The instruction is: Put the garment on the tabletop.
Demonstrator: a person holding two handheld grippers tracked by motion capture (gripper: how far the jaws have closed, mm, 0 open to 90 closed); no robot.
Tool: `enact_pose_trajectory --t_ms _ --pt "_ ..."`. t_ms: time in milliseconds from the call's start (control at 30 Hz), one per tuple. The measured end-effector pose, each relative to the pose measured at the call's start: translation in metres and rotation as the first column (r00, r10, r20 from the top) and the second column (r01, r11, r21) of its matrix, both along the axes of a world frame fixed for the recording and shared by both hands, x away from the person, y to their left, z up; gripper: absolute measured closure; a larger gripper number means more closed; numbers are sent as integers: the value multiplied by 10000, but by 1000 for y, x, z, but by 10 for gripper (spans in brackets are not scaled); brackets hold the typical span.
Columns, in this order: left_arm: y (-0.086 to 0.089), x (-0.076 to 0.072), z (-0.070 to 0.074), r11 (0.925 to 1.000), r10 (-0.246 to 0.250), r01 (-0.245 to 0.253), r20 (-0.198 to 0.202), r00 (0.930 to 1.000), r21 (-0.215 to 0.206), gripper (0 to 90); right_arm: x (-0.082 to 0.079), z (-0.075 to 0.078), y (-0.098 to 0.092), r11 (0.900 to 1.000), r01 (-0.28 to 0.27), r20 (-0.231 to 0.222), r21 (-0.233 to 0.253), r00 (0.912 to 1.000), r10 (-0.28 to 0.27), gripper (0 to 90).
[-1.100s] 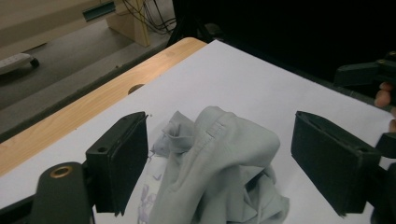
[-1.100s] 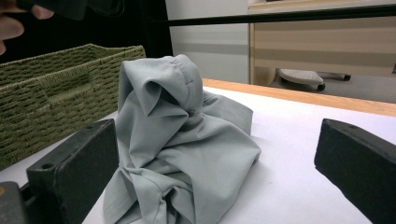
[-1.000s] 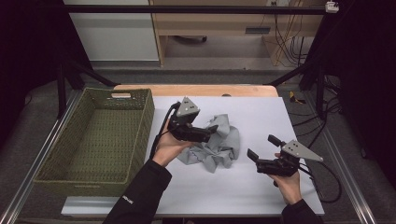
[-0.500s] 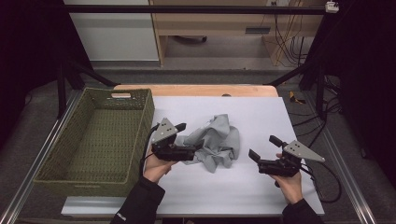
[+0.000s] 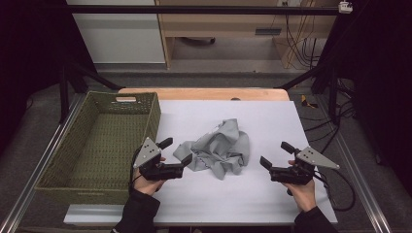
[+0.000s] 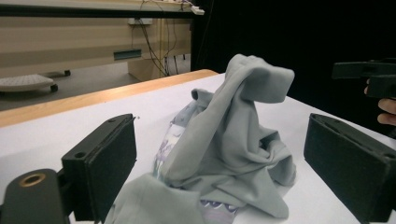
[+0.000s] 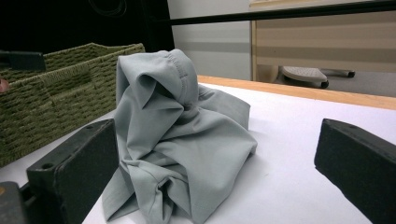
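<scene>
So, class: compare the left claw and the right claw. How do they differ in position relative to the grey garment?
The left claw sits at the grey garment, cloth edge between its jaws; the right claw stands apart on bare table. The left lies nearer the basket. Both are open and face the garment.

Surface: white-topped rectangular table point(image 5: 272, 194), wooden far edge.
Item 1: crumpled grey fabric garment point(image 5: 221, 148), centre.
Item 2: green woven rectangular basket point(image 5: 97, 170), left edge.
</scene>
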State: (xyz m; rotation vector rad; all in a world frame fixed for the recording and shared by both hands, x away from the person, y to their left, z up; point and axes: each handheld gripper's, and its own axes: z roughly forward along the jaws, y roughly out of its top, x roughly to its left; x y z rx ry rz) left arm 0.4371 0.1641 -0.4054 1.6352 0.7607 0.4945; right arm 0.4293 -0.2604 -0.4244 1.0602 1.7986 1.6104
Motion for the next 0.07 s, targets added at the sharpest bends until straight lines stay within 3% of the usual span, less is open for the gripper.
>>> enact_pose_trajectory --t_ms 67 --pt "4 -1 -1 9999 91 -91 0 10000 -80 70 0 0 0 10000 54 2 48 10000 -54 4"
